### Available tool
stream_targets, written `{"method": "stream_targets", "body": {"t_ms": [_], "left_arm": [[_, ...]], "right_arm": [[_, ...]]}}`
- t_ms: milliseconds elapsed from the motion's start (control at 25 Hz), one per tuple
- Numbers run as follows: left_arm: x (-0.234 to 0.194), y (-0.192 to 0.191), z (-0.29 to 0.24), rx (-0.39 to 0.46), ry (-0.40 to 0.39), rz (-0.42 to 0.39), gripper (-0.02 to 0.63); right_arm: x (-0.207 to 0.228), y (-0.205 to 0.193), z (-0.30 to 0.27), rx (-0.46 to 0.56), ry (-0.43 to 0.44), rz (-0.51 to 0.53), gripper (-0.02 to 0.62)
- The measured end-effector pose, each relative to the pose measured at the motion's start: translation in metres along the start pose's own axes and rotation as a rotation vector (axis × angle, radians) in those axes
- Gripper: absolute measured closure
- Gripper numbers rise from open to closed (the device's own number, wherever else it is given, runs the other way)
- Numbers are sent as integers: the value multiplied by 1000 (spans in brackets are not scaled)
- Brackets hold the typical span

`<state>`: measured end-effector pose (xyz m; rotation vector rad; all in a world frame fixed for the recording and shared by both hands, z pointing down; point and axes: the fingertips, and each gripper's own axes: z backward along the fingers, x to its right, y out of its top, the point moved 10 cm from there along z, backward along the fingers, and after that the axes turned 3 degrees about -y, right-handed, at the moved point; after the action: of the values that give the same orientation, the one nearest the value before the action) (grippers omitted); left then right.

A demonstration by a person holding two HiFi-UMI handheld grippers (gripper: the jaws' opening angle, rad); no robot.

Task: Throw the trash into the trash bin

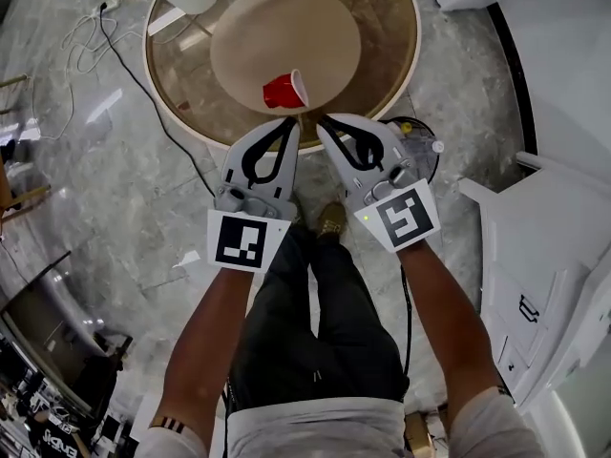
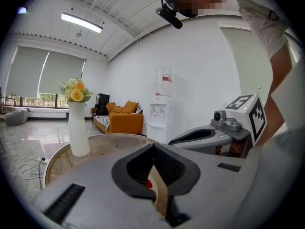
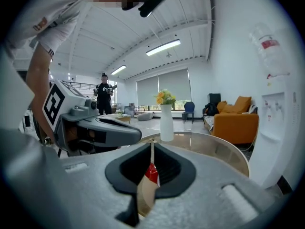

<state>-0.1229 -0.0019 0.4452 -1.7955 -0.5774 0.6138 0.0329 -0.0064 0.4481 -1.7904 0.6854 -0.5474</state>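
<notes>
While both claws hang side by side in front of the round glass table [image 1: 387,12], each has its jaws pressed together at the tips and holds nothing. The left gripper [image 1: 291,122] and the right gripper [image 1: 323,120] point at the red cup [image 1: 285,91], very near it but apart. The cup lies on its side at the near edge of the beige mat [image 1: 286,27]. In both gripper views only a red sliver of it shows through the slit under the tips. A round clear-topped thing [image 1: 420,151] beside the table is half hidden behind the right gripper; I cannot tell what it is.
</notes>
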Motion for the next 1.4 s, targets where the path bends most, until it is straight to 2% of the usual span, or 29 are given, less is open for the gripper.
{"method": "stream_targets", "body": {"t_ms": [280,640,880,1000,1080,1240,1400], "left_arm": [[-26,-10,12,-14,26,7,606],[-56,-30,7,-55,17,-5,606],[-70,-33,1,-67,6,-6,606],[-73,-34,-1,-68,2,1,606],[-74,-36,-2,-71,1,3,606],[-72,-37,-6,-68,-9,0,606],[-67,-35,-9,-66,-21,3,606]], "right_arm": [[-8,-14,-42,-76,23,5,461],[-10,-40,-81,-204,-9,10,385],[-9,-58,-102,-311,-9,3,383],[-8,-63,-106,-332,-27,8,411],[-8,-65,-106,-335,-34,12,454],[-7,-64,-102,-313,-38,17,502],[-5,-57,-92,-277,-61,10,503]]}}
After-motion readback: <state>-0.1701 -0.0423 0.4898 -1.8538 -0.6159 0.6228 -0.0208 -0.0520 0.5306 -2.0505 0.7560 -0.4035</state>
